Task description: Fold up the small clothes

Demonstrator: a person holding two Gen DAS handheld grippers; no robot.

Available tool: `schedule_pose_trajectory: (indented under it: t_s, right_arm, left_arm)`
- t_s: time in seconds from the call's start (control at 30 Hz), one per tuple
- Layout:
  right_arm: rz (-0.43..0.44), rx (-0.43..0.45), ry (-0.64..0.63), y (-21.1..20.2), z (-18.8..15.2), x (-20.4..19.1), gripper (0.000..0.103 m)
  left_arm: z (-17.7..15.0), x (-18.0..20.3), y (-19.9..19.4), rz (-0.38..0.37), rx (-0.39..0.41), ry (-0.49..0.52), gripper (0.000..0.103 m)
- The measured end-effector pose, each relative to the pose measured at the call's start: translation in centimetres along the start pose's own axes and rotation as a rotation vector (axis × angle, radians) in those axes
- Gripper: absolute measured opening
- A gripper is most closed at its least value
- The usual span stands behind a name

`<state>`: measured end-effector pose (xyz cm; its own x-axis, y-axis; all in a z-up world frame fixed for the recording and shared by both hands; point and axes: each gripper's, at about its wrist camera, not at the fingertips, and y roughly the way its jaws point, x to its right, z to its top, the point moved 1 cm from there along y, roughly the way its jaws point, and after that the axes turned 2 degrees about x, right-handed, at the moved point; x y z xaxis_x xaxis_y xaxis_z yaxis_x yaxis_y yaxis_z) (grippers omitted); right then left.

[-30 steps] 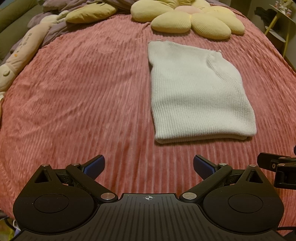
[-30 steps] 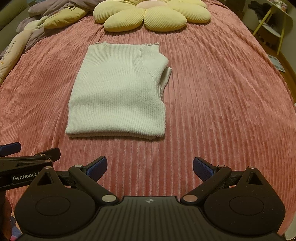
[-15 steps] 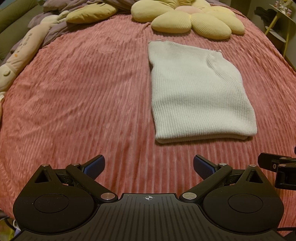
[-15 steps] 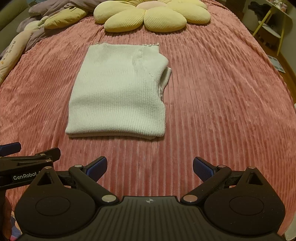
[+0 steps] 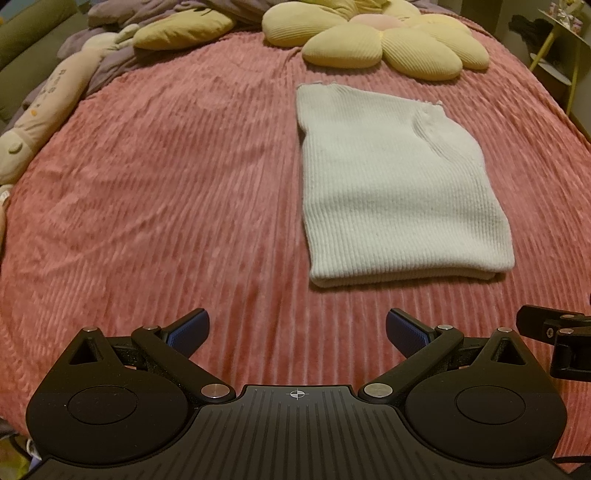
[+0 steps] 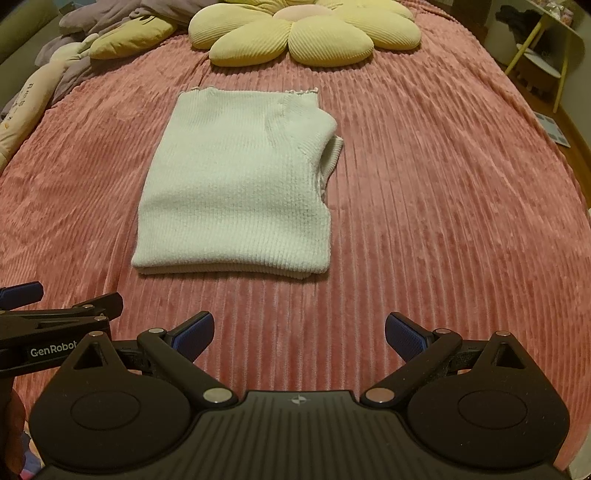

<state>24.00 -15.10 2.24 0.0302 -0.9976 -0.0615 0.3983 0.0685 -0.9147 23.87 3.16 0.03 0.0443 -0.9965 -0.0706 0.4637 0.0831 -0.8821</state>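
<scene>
Both the left gripper and right gripper hovered with jaws wide and empty over a pink ribbed bedspread, the folded white knit top lying just ahead, a yellow flower-shaped cushion beyond it.

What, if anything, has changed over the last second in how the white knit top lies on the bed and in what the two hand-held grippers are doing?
Nothing has visibly changed. The folded white knit top lies in the same spot on the pink bedspread, below the flower cushion. The left hand-held gripper and the right hand-held gripper both remain open, empty, and short of the top's near edge.
</scene>
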Motion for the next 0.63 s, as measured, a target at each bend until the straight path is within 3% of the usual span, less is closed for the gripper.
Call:
schedule_pose_trajectory:
  t_s: [0.63]
  right_arm:
    - [-0.017, 0.015, -0.009, -0.17, -0.22, 0.13, 0.099]
  left_arm:
    - [-0.41, 0.95, -0.58, 0.018, 0.05, 0.04, 0.103]
